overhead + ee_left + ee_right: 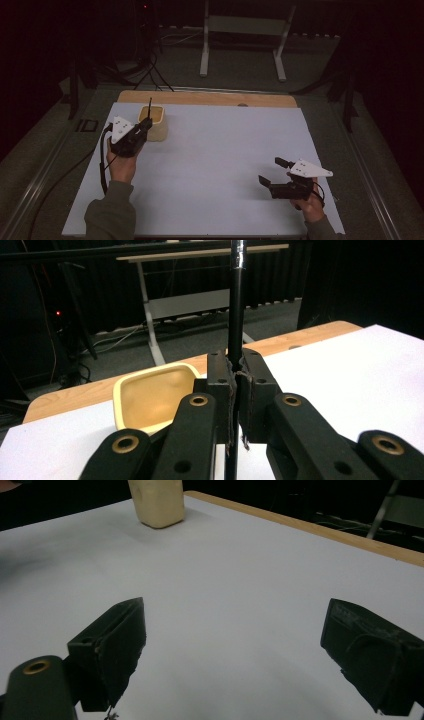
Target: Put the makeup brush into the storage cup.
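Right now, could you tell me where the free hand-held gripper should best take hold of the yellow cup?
Probably by the yellow cup rim's right-hand wall, from above: it stands upright and open-topped, and the black rod crowds its left side.

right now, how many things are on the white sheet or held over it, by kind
yellow containers: 1
thin black rods, clamped upright in the left gripper: 1
grippers, left plus right gripper with jaws apart and nothing between them: 2
total: 4
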Tool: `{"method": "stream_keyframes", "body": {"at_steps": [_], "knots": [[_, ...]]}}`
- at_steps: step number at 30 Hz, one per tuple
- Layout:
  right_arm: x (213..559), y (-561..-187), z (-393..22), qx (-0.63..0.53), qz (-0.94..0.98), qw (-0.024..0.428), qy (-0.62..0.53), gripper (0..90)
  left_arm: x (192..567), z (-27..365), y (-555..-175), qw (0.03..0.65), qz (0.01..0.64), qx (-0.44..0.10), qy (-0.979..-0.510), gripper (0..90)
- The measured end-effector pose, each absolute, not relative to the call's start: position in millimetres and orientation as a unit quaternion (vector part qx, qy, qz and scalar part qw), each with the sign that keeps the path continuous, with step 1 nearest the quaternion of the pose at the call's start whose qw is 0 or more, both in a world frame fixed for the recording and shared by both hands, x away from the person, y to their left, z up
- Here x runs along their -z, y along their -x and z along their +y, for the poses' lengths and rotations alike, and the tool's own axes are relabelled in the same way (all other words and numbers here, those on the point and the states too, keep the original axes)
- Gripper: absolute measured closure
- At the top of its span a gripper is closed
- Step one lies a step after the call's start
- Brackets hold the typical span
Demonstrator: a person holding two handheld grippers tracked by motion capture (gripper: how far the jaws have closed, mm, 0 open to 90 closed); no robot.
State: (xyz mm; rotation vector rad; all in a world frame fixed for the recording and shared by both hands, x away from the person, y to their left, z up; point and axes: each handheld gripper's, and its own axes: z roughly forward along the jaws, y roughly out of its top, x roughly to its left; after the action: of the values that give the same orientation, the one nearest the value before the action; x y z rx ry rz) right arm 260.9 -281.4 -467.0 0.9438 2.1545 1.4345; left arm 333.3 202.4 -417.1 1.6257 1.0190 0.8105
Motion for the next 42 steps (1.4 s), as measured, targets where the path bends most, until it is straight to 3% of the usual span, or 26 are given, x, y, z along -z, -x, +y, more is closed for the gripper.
{"method": "stream_keyframes", "body": {"at_steps": [42], "knots": [[467,-256,-292,-0.513,0.764,0.196,-0.338,10.8,406,207,-368,0.51,0.437,-0.339,-0.659,86.0]]}}
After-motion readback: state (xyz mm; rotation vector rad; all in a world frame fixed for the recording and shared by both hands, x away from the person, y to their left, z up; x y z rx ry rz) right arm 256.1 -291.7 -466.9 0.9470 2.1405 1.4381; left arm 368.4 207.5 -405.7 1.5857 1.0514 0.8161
